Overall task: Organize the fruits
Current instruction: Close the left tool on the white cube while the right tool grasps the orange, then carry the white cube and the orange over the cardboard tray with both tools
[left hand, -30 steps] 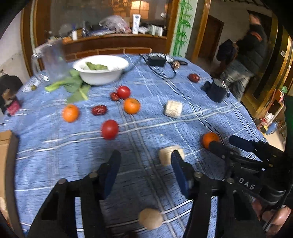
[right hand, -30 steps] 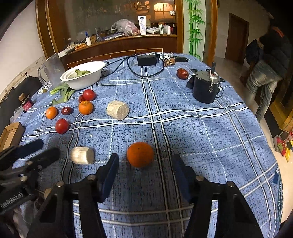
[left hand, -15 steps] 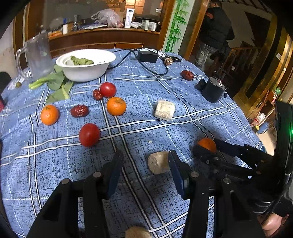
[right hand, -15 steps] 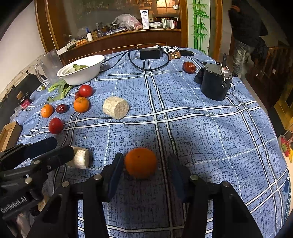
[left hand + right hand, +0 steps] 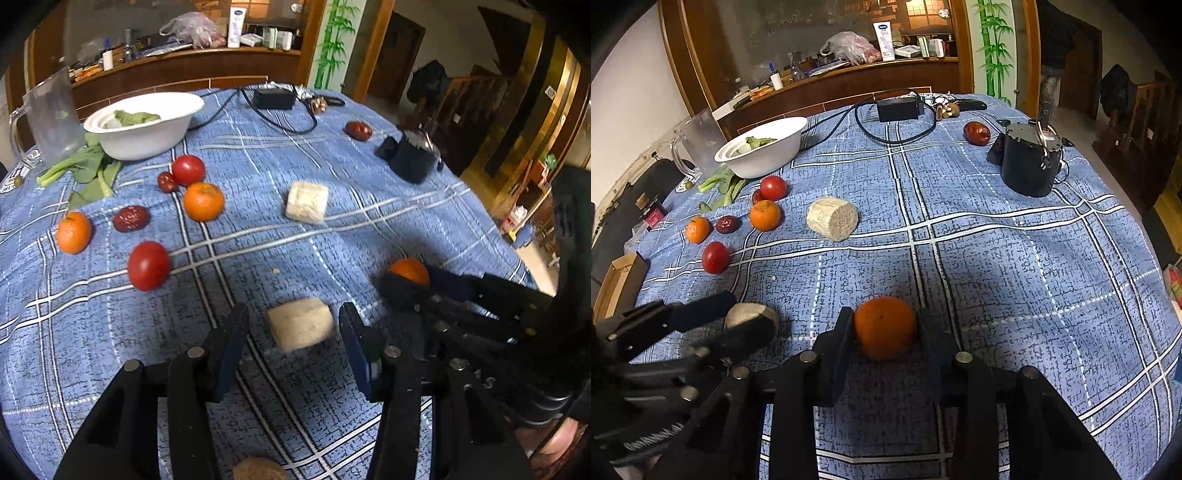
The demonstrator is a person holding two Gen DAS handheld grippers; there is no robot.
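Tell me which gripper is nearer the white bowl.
Left. The left gripper, around a pale chunk, sits on the white bowl's side; the right gripper, clamping an orange, is farther away.

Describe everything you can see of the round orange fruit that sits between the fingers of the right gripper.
The round orange fruit has a dull, finely pitted peel with a small dark dot on top. It rests on the blue checked tablecloth, near the table's front edge and apart from the other fruits. The right gripper has just been closing, and both black pads press against its sides. It appears whole and undamaged.
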